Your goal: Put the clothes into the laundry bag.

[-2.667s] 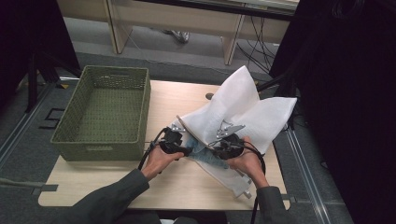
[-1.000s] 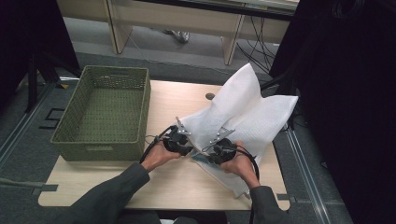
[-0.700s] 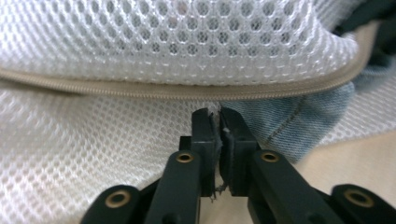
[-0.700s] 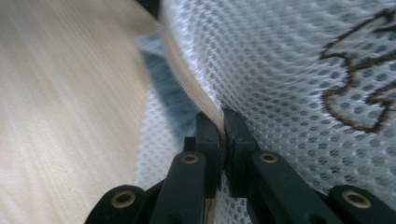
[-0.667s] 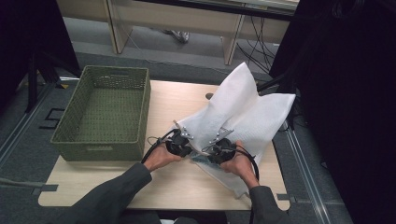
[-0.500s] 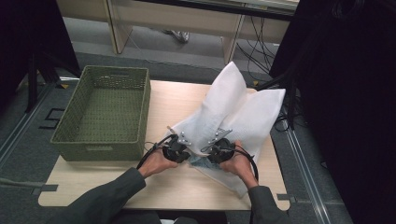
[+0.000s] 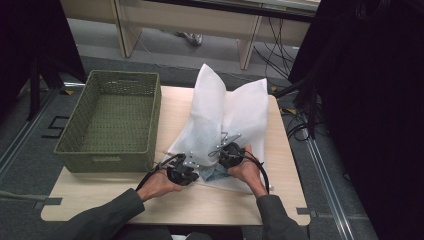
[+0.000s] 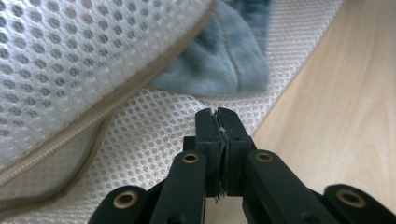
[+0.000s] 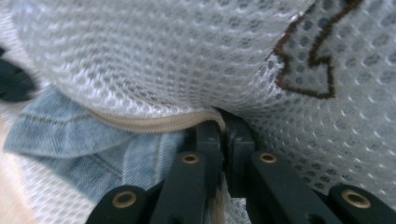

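Note:
A white mesh laundry bag [image 7: 225, 115] lies on the wooden table [image 7: 225, 205], its far end standing up in two peaks. A blue denim garment [image 7: 212, 174] pokes out of its open zipped mouth at the near end. My right gripper [image 7: 221, 162] is shut on the bag's upper zipper edge [image 9: 154, 122], with denim [image 9: 93, 140] just below it. My left gripper [image 7: 196, 172] sits at the bag's near left, jaws pressed together [image 8: 219, 122] over the lower mesh layer [image 8: 140, 135]. Whether mesh is caught between them I cannot tell. Denim [image 8: 219, 60] lies just beyond.
An empty green woven basket [image 7: 107, 160] stands on the table's left half, close to my left hand. A brown stitched mark [image 9: 313, 60] sits on the mesh. Cables trail on the floor at the right, beyond the table's edge.
The bag's raised far end has swung from leaning right to standing up in the middle. My left gripper has slid toward the near left; the right one has barely shifted.

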Demonstrator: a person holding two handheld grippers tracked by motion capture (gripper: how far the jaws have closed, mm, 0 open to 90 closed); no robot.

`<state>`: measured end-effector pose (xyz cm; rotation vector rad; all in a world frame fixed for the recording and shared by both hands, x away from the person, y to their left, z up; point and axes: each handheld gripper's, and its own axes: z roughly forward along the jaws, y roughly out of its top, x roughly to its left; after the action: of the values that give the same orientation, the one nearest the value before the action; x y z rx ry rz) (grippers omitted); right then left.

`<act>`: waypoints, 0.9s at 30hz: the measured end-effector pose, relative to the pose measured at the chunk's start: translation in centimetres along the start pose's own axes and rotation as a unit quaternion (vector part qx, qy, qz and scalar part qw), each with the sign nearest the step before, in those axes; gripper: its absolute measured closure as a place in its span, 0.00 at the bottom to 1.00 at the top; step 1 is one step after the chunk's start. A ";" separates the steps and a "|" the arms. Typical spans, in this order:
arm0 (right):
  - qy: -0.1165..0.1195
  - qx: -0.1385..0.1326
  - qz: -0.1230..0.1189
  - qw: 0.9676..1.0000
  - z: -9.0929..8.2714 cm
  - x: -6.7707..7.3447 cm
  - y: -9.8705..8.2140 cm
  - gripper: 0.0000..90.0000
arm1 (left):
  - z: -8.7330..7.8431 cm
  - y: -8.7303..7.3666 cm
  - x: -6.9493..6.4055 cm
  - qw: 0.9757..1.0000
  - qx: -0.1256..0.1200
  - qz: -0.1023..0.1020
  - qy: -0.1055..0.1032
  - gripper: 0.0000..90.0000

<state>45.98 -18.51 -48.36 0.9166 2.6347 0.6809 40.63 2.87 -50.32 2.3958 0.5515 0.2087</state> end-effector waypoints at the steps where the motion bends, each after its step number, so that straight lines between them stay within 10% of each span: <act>1: 0.001 0.003 0.008 1.000 0.1 0.0 0.1 0.97 | 0.0 -0.1 -0.2 1.000 -0.012 -0.006 0.002 0.97; 11: -0.013 -0.006 0.009 1.000 0.8 -1.0 1.0 0.97 | -1.9 -1.9 -1.8 1.000 0.010 0.018 -0.020 0.97; 16: -0.006 0.001 0.023 1.000 0.7 -0.6 1.2 0.97 | -1.7 -2.2 -1.9 0.999 -0.008 -0.018 -0.025 0.96; 19: 0.000 -0.007 0.000 1.000 0.3 -0.9 1.4 0.97 | -2.0 -2.0 -1.8 1.000 0.006 0.004 -0.022 0.95; 27: -0.001 -0.023 -0.009 1.000 -1.5 -0.7 1.2 0.97 | -2.2 -1.1 -1.8 0.999 -0.032 -0.009 -0.006 0.90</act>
<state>46.54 -18.65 -46.35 0.8791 2.6108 0.7309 38.00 4.08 -49.35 2.3274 0.5525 0.2000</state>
